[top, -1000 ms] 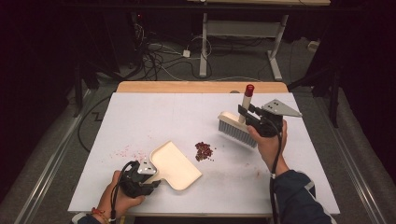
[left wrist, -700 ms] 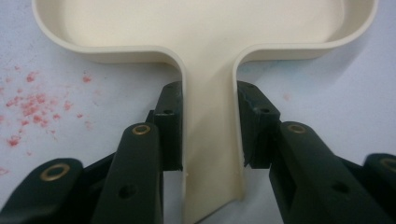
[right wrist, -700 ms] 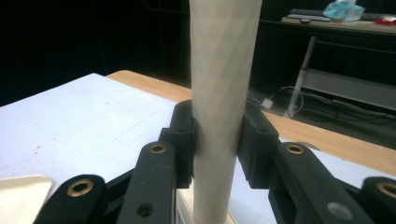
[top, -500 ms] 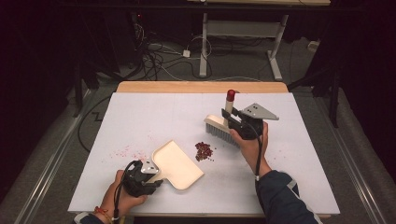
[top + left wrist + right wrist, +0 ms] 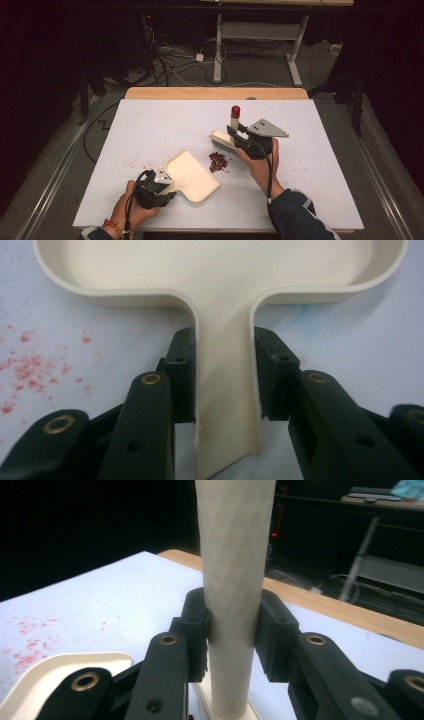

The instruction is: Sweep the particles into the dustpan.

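1. A person seated at a white-topped bench [image 5: 320, 150] works two hand-held tongs over a small heap of dark red crumbs [image 5: 218, 161] lying near the middle of the surface.

2. The left tongs [image 5: 162, 181], at the near left of the bench in the high view, pinch the flat handle of a cream dustpan [image 5: 192, 175]. The left gripper view shows the black pads pressed against both edges of that handle [image 5: 225, 390], with the pan's tray opening out beyond them.

3. The dustpan lies flat on the bench, its open edge turned toward the crumbs, which sit just beside that edge and apart from it.

4. The right tongs [image 5: 239, 136] grip the pale handle of a hand brush [image 5: 223, 139], whose red-capped end [image 5: 235, 110] points up and away from the person. In the right gripper view the pads clamp the textured handle [image 5: 234, 580] from both sides, and it stands nearly upright between them.

5. The brush head hovers or rests just behind the crumb heap, on the far side from the person; whether the bristles touch the bench cannot be told.

6. A thin scatter of pinkish-red specks [image 5: 135, 162] marks the bench to the left of the dustpan, also seen in the left gripper view [image 5: 30, 365].

7. Beyond the bench's wooden far edge [image 5: 215, 93], cables [image 5: 170, 60] trail across a dark floor.
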The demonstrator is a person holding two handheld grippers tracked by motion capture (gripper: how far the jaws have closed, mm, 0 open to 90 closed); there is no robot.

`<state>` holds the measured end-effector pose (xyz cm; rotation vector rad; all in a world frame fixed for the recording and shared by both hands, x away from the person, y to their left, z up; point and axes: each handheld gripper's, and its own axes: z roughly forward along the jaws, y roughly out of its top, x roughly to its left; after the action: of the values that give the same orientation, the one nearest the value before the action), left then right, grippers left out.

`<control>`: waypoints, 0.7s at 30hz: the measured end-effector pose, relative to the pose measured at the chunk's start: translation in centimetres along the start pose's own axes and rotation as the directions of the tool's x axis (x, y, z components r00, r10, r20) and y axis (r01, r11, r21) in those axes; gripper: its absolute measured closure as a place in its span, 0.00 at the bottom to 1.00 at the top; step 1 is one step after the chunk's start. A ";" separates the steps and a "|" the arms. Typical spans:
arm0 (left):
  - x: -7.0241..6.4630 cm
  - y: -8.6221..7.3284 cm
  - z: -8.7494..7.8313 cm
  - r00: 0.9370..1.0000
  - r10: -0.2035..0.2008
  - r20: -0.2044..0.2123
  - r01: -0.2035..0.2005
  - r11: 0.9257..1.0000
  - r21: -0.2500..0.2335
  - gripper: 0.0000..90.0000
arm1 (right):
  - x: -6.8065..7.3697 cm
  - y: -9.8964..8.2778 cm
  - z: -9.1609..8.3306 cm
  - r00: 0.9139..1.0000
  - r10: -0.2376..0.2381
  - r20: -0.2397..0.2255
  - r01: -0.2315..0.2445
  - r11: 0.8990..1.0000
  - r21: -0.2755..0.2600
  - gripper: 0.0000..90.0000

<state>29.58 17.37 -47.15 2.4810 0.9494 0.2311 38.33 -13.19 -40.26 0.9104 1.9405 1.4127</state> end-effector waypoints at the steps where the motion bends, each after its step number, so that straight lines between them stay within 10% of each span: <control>1: 0.0 0.0 0.0 1.000 0.001 -0.002 -0.001 1.000 0.001 0.71 | 0.3 0.0 0.0 1.000 0.000 0.000 0.000 1.000 0.005 0.77; 12: -0.1 0.3 0.1 1.000 -0.002 -0.002 0.002 1.000 0.009 0.71 | 2.3 -0.2 -0.2 0.997 -0.029 -0.073 0.030 0.999 0.017 0.76; 21: 0.0 1.1 0.4 1.000 -0.018 0.011 0.018 1.000 0.022 0.71 | 1.9 -0.5 -0.6 0.996 0.033 -0.086 -0.033 0.999 0.001 0.76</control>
<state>30.35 16.50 -47.02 2.4903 0.9744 0.2022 36.59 -12.16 -40.63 0.8989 1.9967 1.4936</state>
